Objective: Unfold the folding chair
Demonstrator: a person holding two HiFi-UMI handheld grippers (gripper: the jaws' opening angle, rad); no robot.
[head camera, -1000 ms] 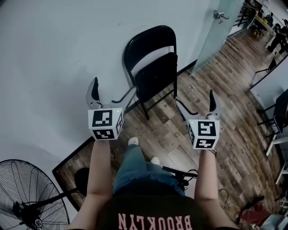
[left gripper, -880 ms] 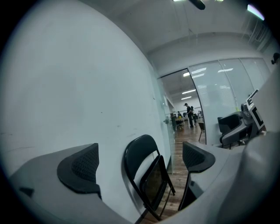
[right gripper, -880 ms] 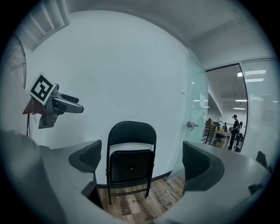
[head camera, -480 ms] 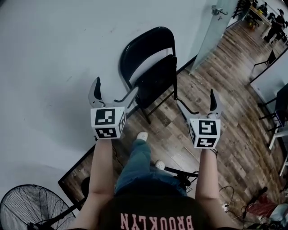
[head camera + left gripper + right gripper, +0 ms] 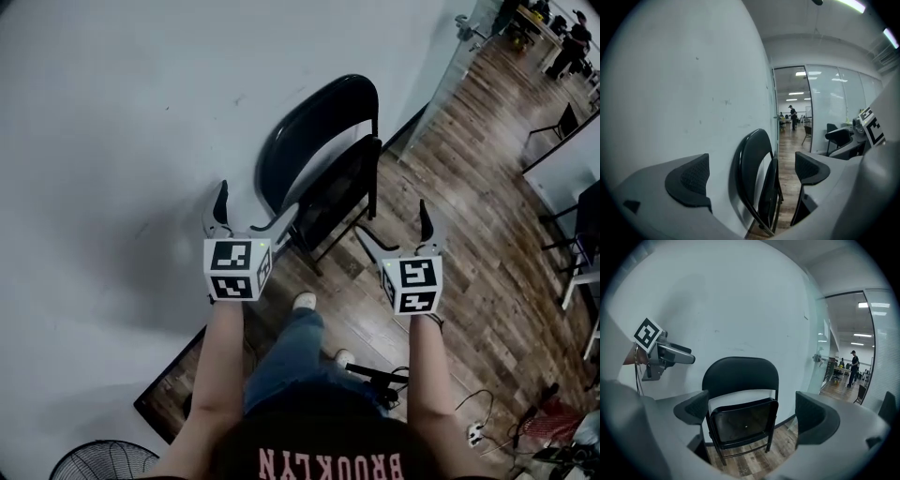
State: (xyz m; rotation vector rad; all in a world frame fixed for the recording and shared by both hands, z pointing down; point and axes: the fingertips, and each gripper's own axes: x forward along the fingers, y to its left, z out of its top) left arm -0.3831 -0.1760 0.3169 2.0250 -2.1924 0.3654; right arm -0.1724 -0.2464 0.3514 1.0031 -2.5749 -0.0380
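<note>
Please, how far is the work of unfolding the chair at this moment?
Nothing looks done: the folding chair stands folded flat against the wall. In hand: the left gripper and right gripper are both open and empty, held in front of it without touching. Left: grip the seat and swing it down.

The folding chair (image 5: 323, 178) stands against the wall (image 5: 112, 112) straight ahead of me, its feet on the floor (image 5: 469, 197). My left gripper (image 5: 253, 208) hangs before its left edge and my right gripper (image 5: 394, 230) before its right, both clear of it. A fan (image 5: 103, 459) sits behind my left arm. A glass door (image 5: 450, 66) lies right of the chair.
</note>
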